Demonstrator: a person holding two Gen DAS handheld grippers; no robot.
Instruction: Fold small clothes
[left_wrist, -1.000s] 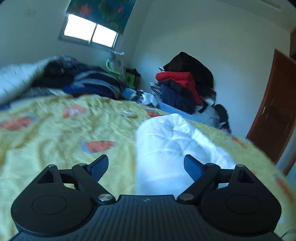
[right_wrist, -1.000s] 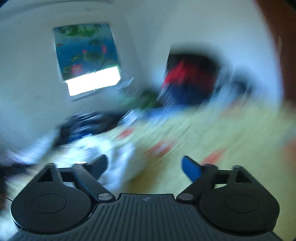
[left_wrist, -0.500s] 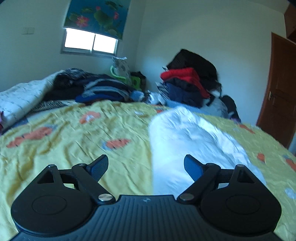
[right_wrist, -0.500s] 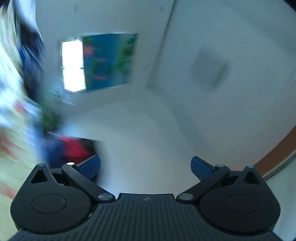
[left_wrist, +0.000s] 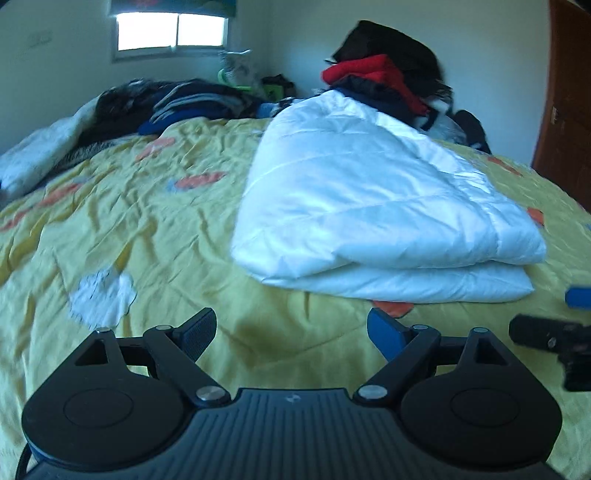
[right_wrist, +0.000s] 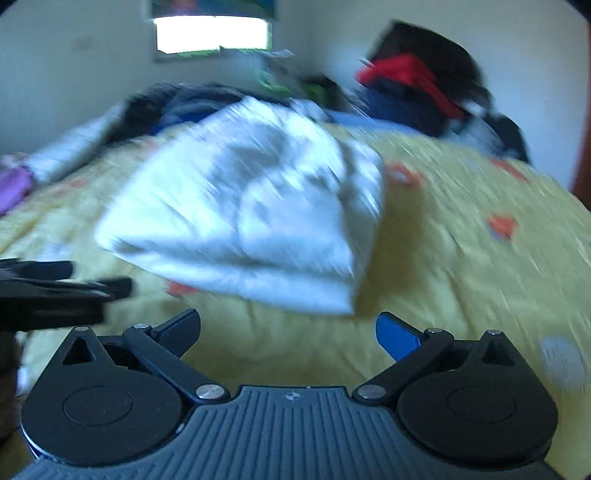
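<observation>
1 white garment (left_wrist: 373, 206), 2 grippers (left_wrist: 291, 332) wide, yellow bedspread (left_wrist: 122, 221)

wrist views, low over bed (left_wrist: 155, 236), sharing jacket (left_wrist: 369, 192)

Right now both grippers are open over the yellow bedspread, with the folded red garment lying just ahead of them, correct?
Not quite: the folded garment is white, as the left wrist view shows. The left gripper and right gripper are open over the yellow bedspread.

Folded white padded garment (left_wrist: 369, 206) on yellow bedspread (left_wrist: 155, 221)
</observation>
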